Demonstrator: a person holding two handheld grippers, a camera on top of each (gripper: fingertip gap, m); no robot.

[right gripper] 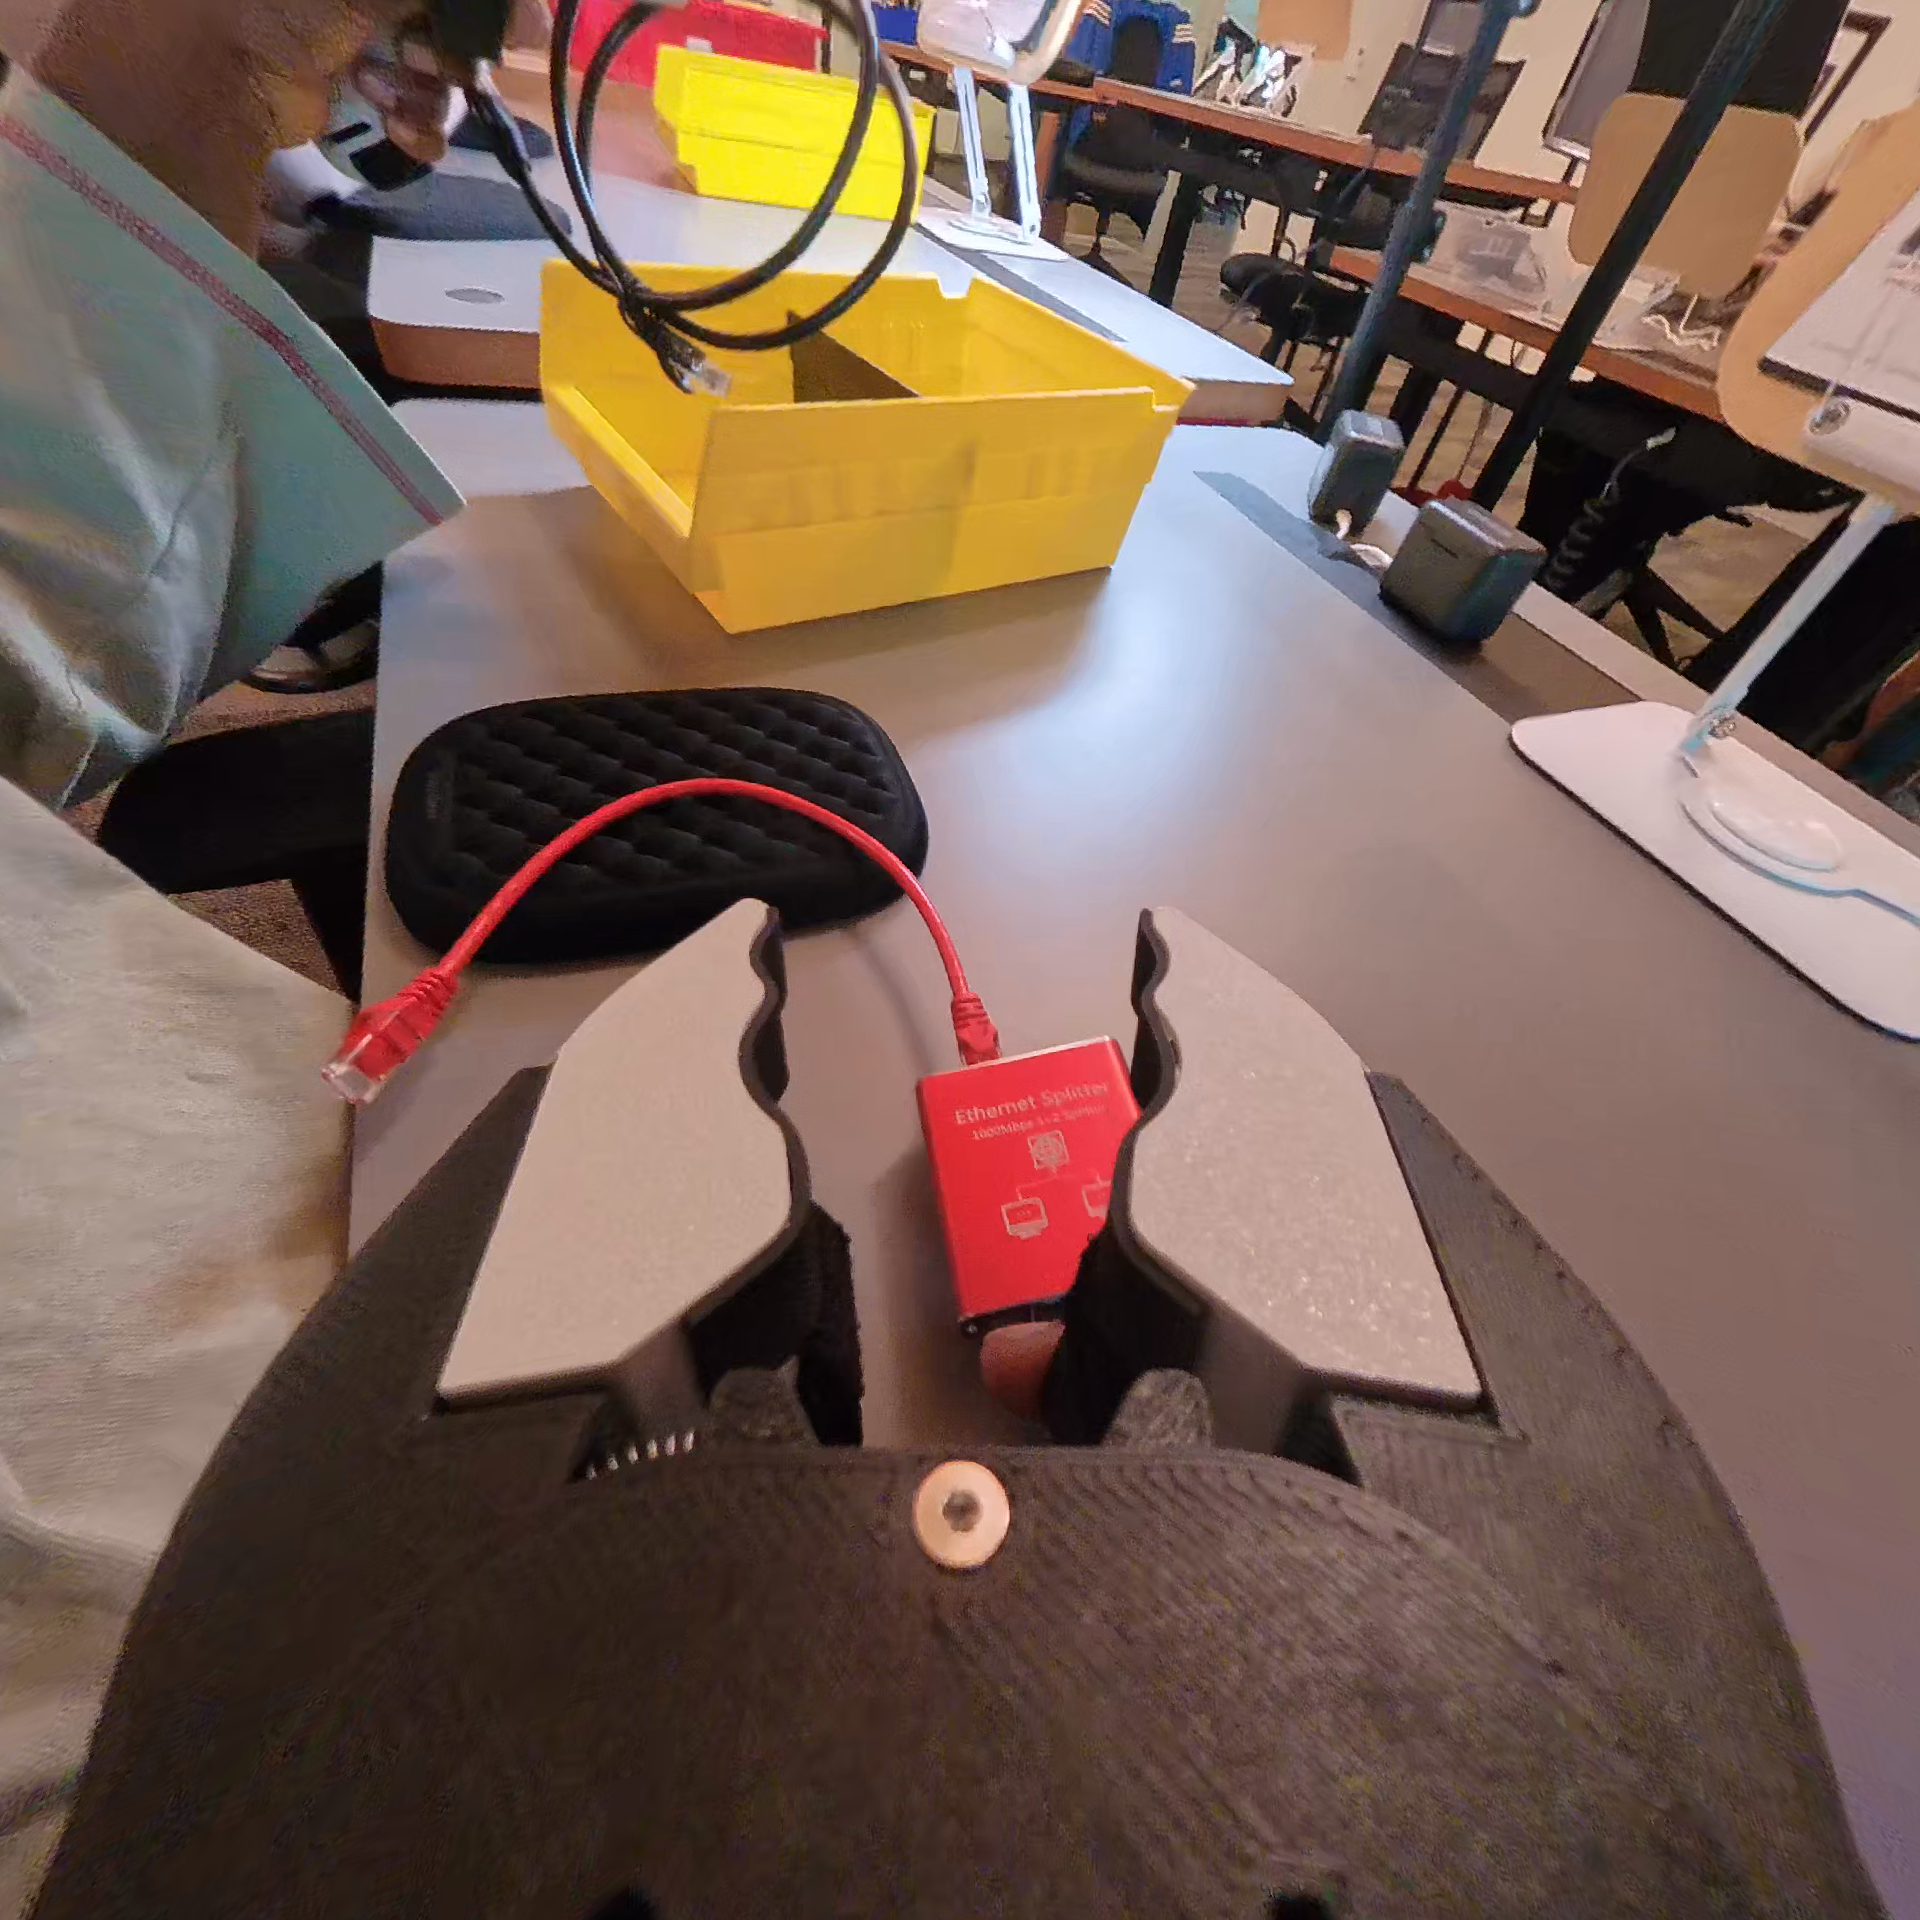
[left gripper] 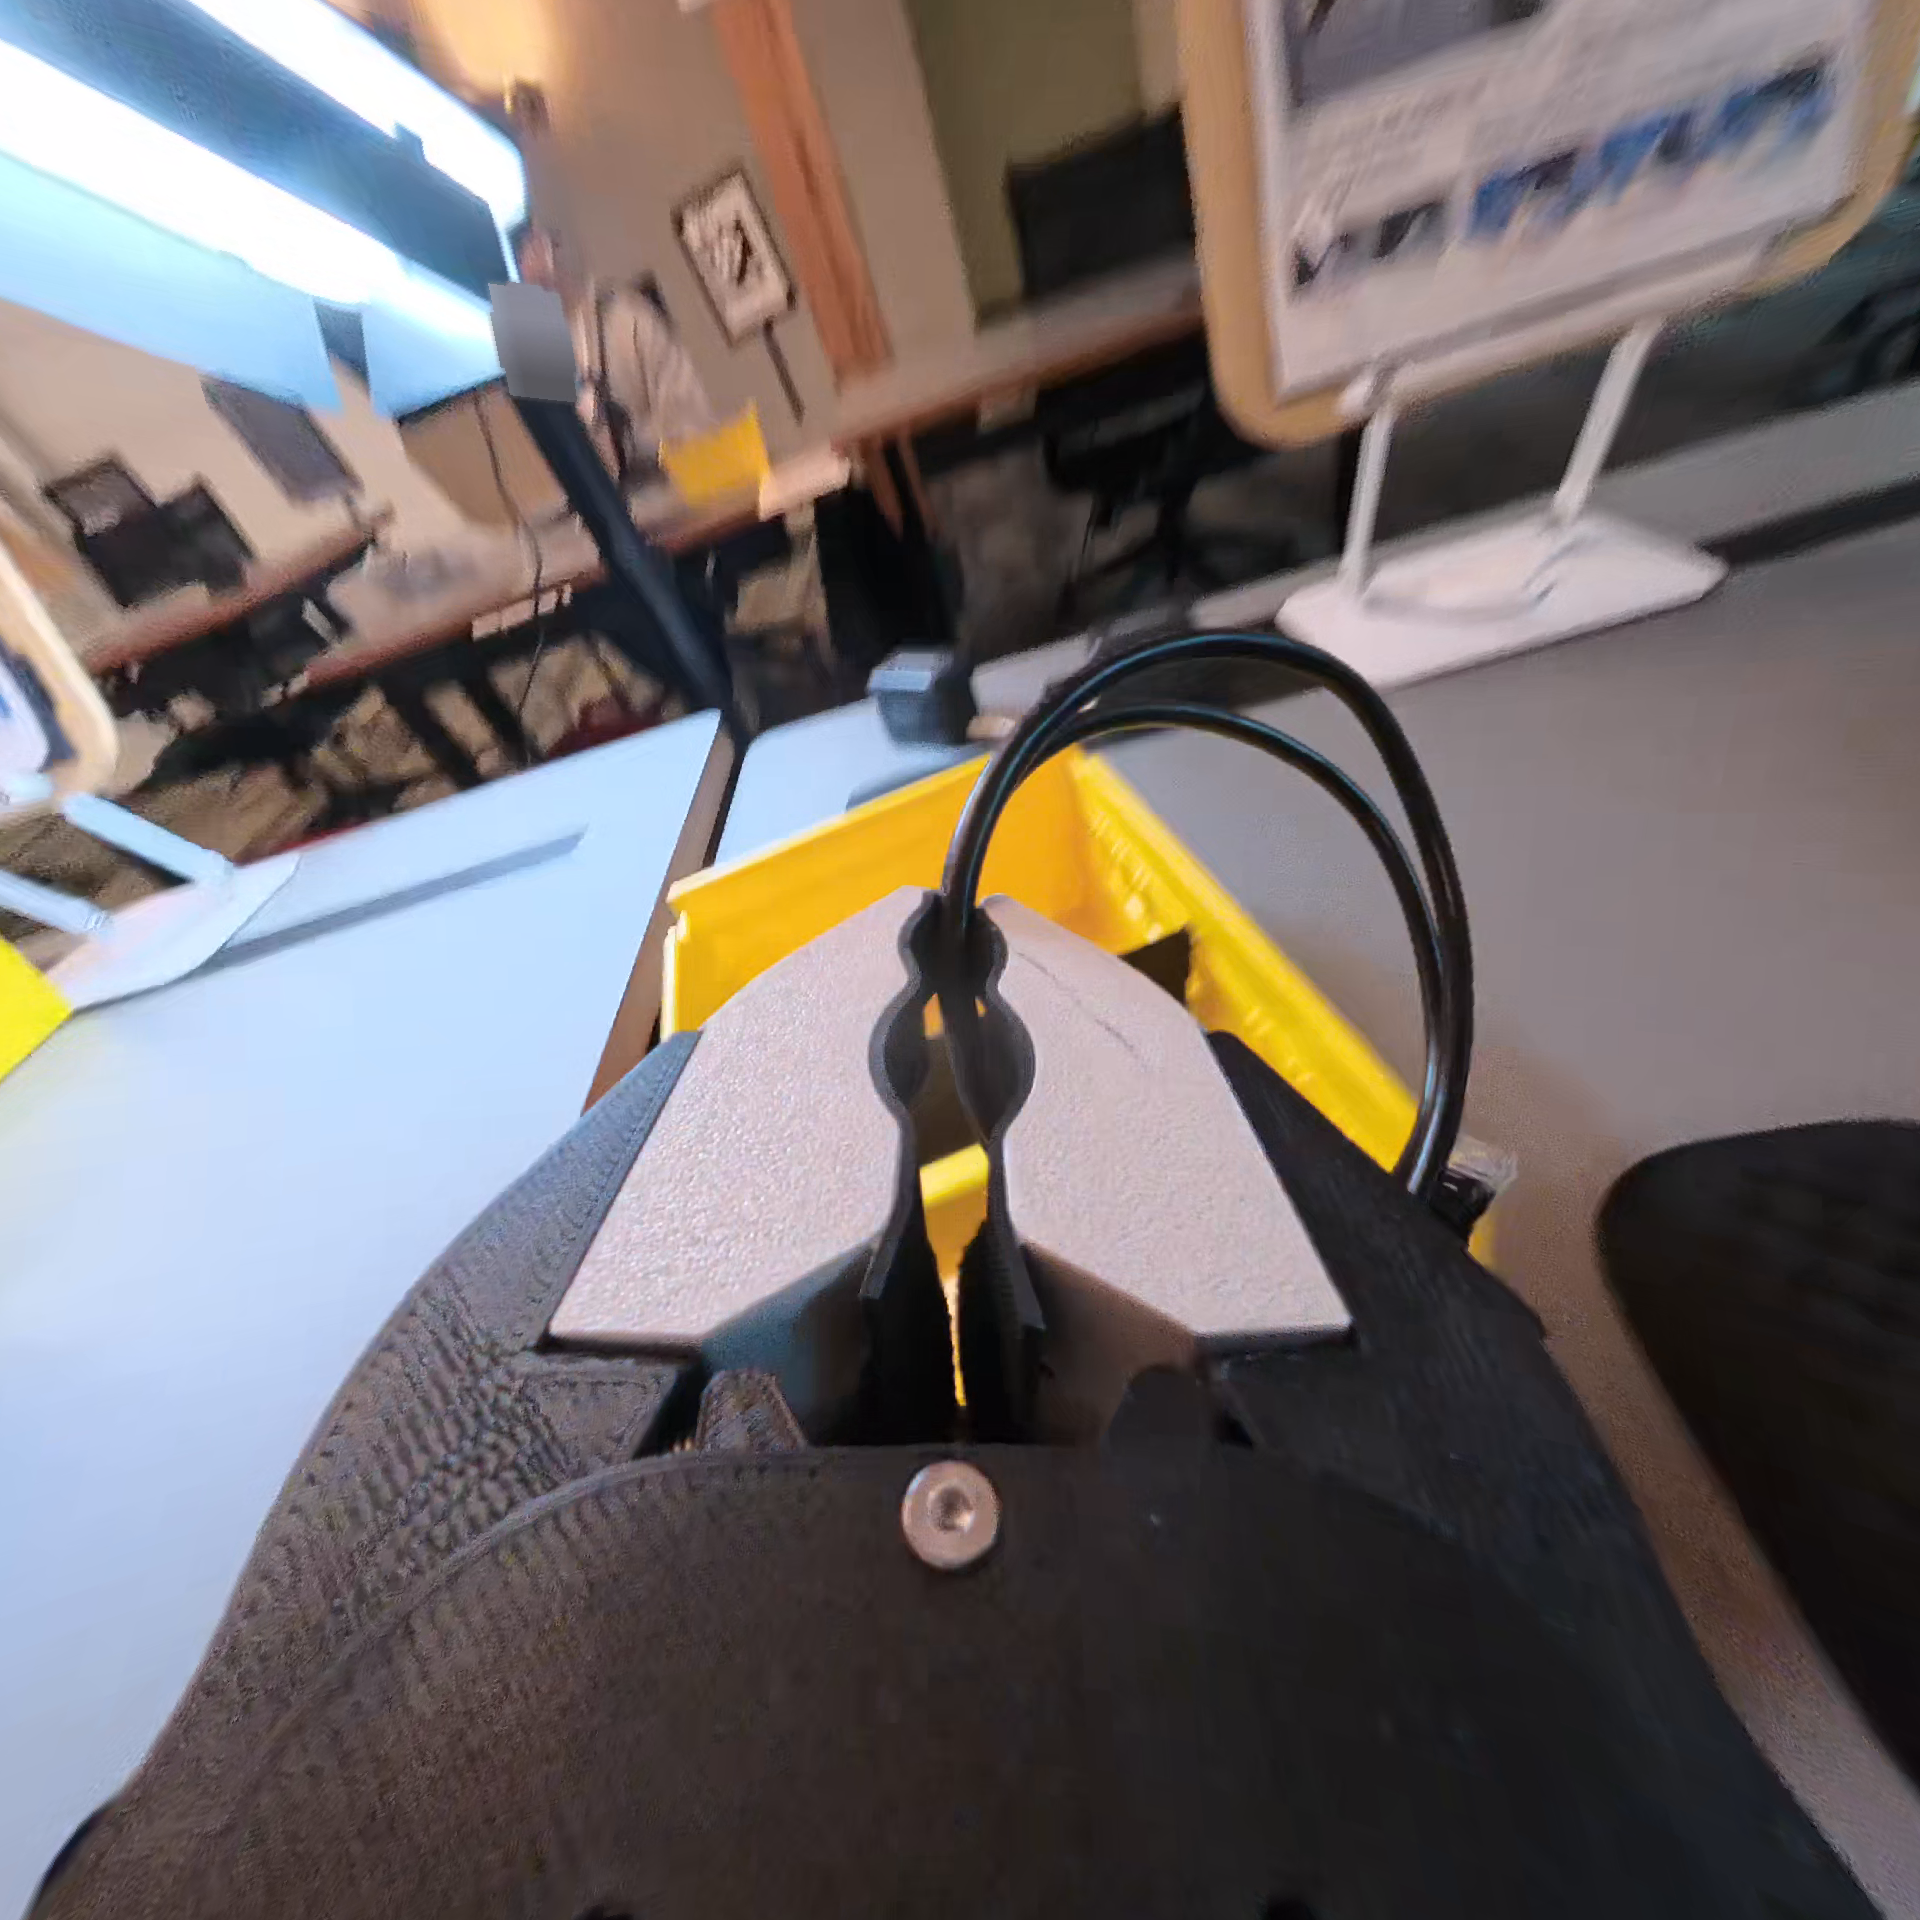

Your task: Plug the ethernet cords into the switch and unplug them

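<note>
Left claw [left gripper: 956, 935]: clamped on one black ethernet cord [left gripper: 1382, 790], looped above one yellow bin [left gripper: 1299, 997]. Right claw [right gripper: 956, 935]: wide open, empty, straddling one red switch [right gripper: 1023, 1184] with one red cord [right gripper: 665, 805] on table [right gripper: 1299, 779]; one black pad [right gripper: 644, 790].

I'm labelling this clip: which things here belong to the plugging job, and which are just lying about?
Job: black ethernet cord in left gripper; red switch with red cord; open right gripper.
Lying about: yellow bin, black pad, grey adapters.
</note>
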